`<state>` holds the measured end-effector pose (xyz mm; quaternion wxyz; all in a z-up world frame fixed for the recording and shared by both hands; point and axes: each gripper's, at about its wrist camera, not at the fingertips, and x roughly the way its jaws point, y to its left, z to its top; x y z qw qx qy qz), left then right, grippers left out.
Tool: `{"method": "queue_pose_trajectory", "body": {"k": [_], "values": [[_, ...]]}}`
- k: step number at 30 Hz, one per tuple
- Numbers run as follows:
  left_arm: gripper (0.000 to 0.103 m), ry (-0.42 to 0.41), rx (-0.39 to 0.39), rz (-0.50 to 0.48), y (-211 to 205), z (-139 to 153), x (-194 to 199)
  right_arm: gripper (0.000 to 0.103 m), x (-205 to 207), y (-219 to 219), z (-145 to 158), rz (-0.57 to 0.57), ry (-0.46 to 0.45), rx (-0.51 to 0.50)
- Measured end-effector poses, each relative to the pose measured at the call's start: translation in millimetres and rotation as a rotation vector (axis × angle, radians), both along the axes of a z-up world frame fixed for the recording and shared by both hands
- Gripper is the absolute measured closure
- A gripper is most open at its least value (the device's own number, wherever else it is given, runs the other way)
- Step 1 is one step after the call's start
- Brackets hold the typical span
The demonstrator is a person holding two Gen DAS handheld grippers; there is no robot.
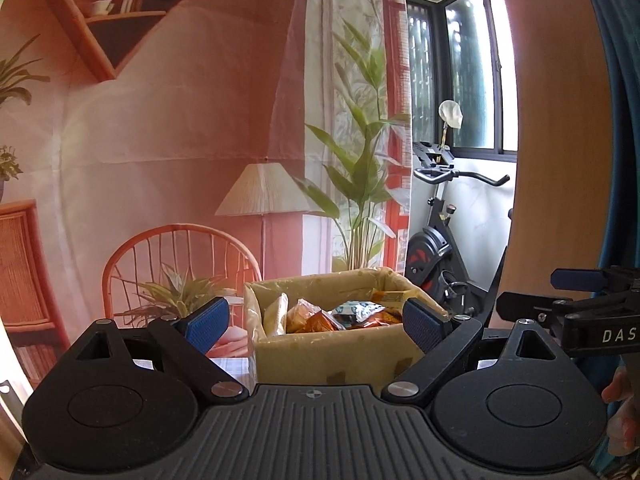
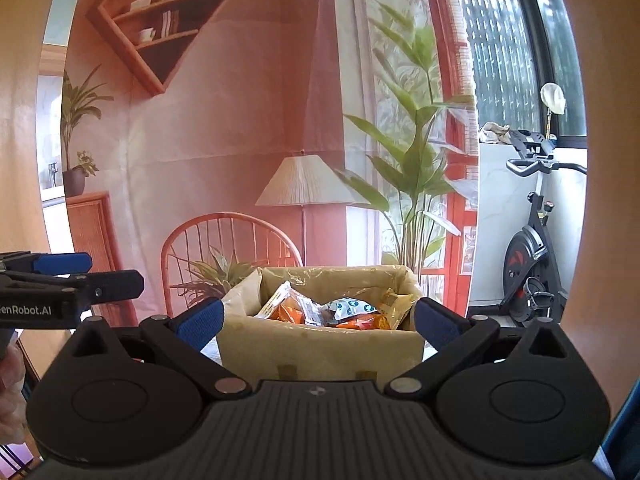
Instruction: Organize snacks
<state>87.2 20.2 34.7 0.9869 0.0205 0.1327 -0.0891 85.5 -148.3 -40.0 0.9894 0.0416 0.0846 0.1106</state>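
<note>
A tan cardboard box lined with clear plastic stands just ahead in both wrist views. Inside lie several wrapped snacks: orange packets, a blue-and-white packet and a yellow one. My left gripper is open, its blue pads wide apart on either side of the box, nothing between them. My right gripper is open too and empty. Each gripper shows at the edge of the other's view: the right gripper, the left gripper.
A printed backdrop of a room with shelf, lamp and chair hangs behind the box. An exercise bike stands by the window at right. A wooden panel rises close on the right. A person's hand holds the right gripper.
</note>
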Motion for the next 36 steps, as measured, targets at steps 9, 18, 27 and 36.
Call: {"method": "queue_pose_trajectory", "body": {"k": [9, 18, 27, 36], "values": [[0.008, 0.002, -0.037, 0.01, 6, 1, -9, 0.0, -23, -3, 7, -0.018, -0.008, 0.017], [0.008, -0.001, -0.041, 0.01, 6, 2, -10, 0.0, -27, -7, 8, -0.029, -0.009, 0.017], [0.008, 0.001, -0.044, 0.012, 6, 2, -12, 0.0, -31, -8, 9, -0.031, -0.008, 0.017], [0.008, 0.001, -0.039, 0.022, 8, 2, -15, 0.0, -31, -7, 10, -0.032, -0.01, 0.012]]}}
